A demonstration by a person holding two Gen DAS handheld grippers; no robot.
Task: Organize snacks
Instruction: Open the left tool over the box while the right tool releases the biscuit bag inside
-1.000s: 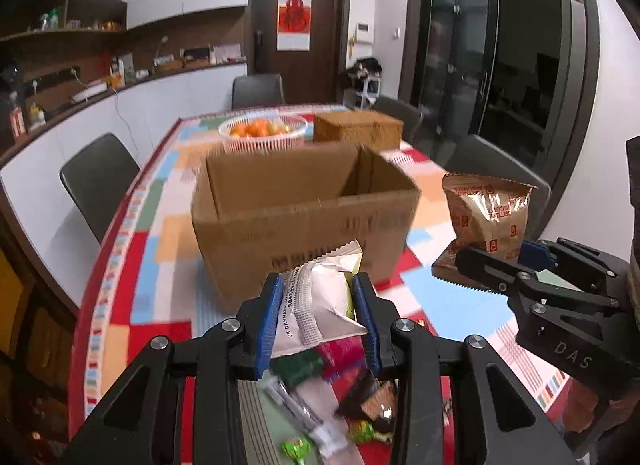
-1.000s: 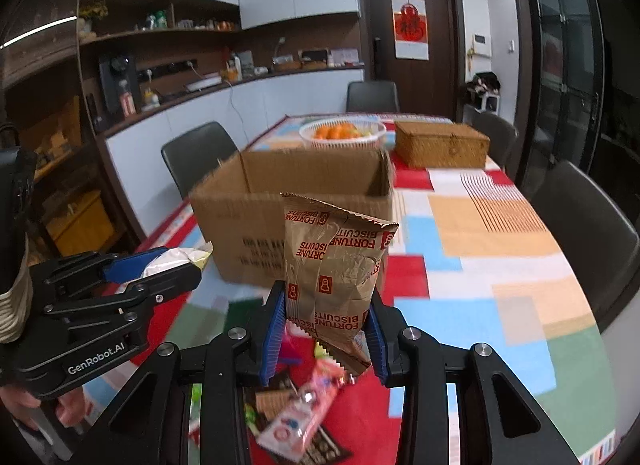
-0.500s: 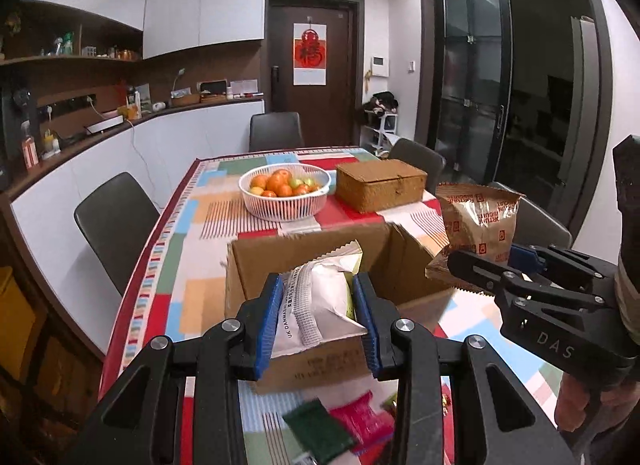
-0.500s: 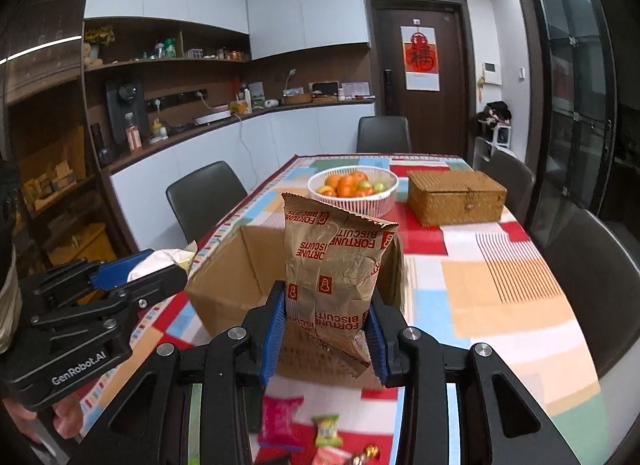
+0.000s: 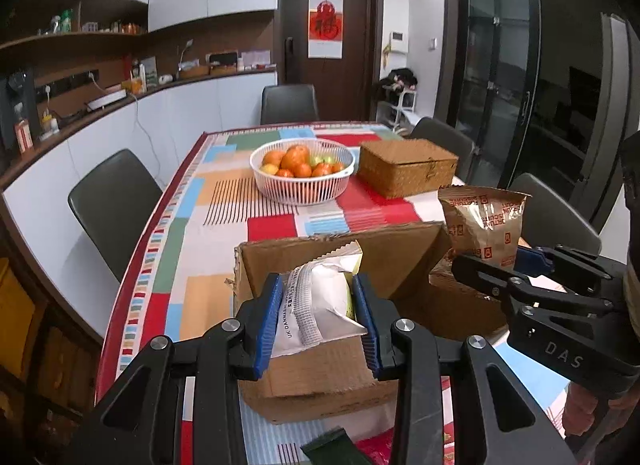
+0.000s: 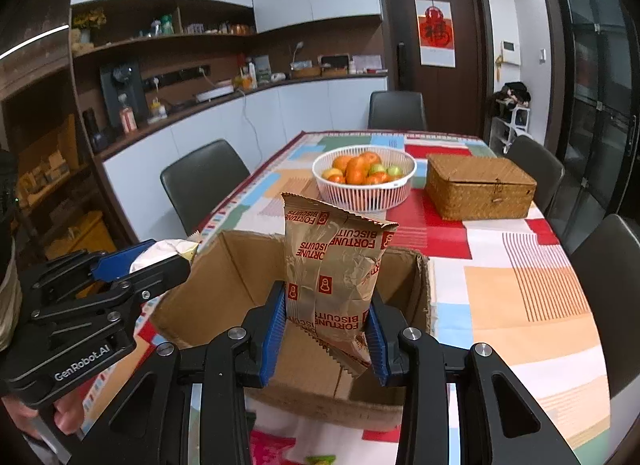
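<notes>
The left gripper (image 5: 319, 319) pinches a white snack packet (image 5: 325, 303), the right gripper (image 6: 326, 329) a Fortune Biscuits bag (image 6: 334, 271), both above the open cardboard box (image 6: 240, 285). Released now, either may catch the box's rim and spill outside.

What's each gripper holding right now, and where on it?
Left gripper pinches the white snack packet across its lower half. Right gripper pinches the Fortune Biscuits bag near its bottom.

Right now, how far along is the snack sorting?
Done: nothing shows in the cardboard box yet. In hand: the left gripper holds a white packet and the right gripper a Fortune Biscuits bag, both over the box. Left: dropping these, plus loose packets on the table.
</notes>
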